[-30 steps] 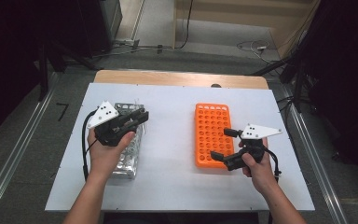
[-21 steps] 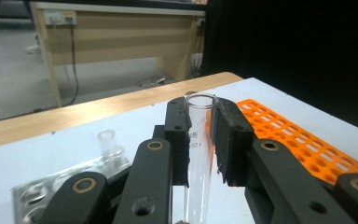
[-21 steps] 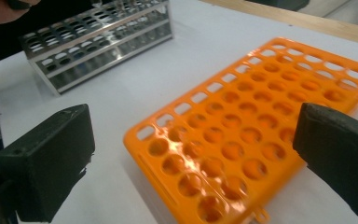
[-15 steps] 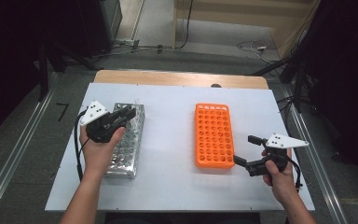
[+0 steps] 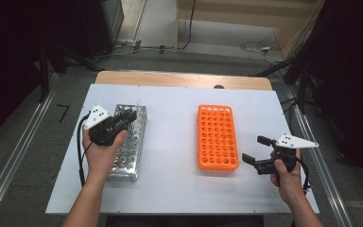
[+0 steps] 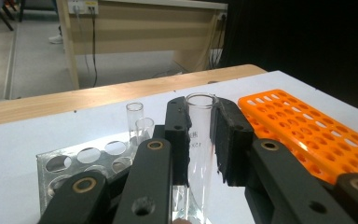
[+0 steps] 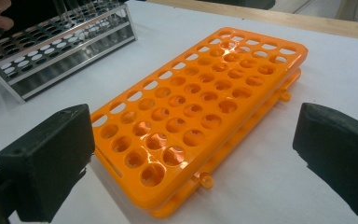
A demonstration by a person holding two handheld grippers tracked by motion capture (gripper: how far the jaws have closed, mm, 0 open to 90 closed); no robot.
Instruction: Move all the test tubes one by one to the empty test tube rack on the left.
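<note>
At the left of the white counter [image 5: 170,189], the left gripper [image 5: 123,119] hovers over the far part of the silvery metal test-tube rack [image 5: 127,163]. In the left gripper view its jaws are closed on a clear glass test tube [image 6: 199,140], upright, the pads [image 6: 179,135] pressing its sides just below the open rim. The tube's lower end reaches down into the metal rack, so I cannot tell whether it is already free of its hole or only gripped there. Two more clear glass tubes [image 6: 137,123] stand in the rack just beyond it.

In the middle lies the orange plastic tube rack [image 5: 217,137], every hole that shows empty. To its right the right gripper [image 5: 255,150] sits low over the counter, near the orange rack's near right corner; its jaws stand wide apart with nothing between them.

The work looks like moving tubes from the metal rack to the orange one, and it seems barely begun: one tube is in the grip, none has arrived, and at least two wait behind it. Lifting, carrying across and seating the tube in a hole are all left.

Compared with a second ago, the left hand has shifted towards the counter's left edge and sunk towards the metal rack. The right hand has drawn away from the orange rack, out to the right, with its jaws as wide as before.
</note>
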